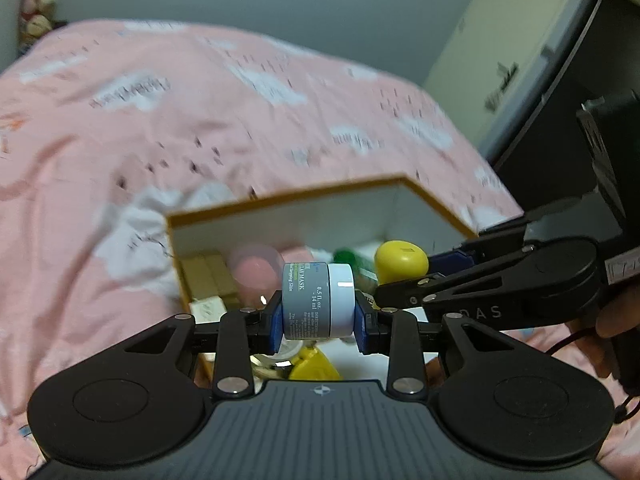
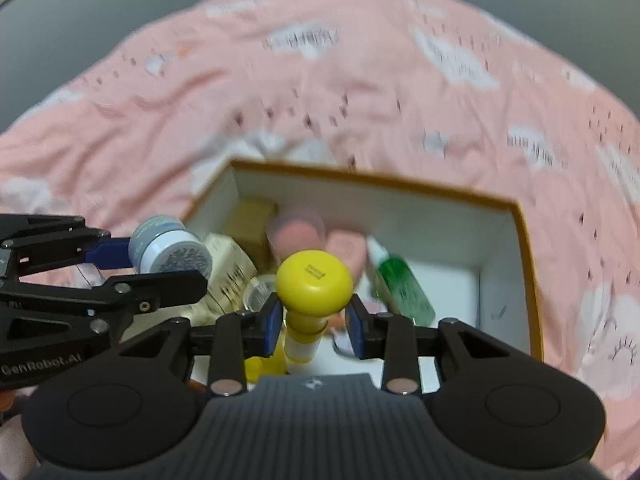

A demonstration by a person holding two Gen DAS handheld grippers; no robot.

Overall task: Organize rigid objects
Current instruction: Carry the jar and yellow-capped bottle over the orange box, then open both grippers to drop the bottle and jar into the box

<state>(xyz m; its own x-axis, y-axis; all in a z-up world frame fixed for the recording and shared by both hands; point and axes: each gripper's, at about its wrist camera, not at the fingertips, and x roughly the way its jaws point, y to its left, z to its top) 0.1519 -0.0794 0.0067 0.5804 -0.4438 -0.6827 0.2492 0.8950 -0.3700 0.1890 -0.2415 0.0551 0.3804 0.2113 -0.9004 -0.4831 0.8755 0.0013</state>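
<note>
My left gripper (image 1: pixel 319 316) is shut on a small grey clay-mask jar with a white lid (image 1: pixel 318 300), held sideways above the box; the jar also shows in the right wrist view (image 2: pixel 170 250). My right gripper (image 2: pixel 314 322) is shut on a yellow bottle with a round yellow cap (image 2: pixel 314 284), held over the box; its cap shows in the left wrist view (image 1: pixel 400 262). A white open box with an orange rim (image 2: pixel 400 186) lies on the bed and holds a green bottle (image 2: pixel 404 288), a pink jar (image 2: pixel 296 232), beige cartons (image 2: pixel 232 264) and other small items.
The box (image 1: pixel 280 200) rests on a pink quilt with white cloud prints (image 1: pixel 200 120). A grey wall is behind the bed, and a pale cupboard and dark furniture (image 1: pixel 540 100) stand at the right. Plush toys (image 1: pixel 38 4) sit at the far left.
</note>
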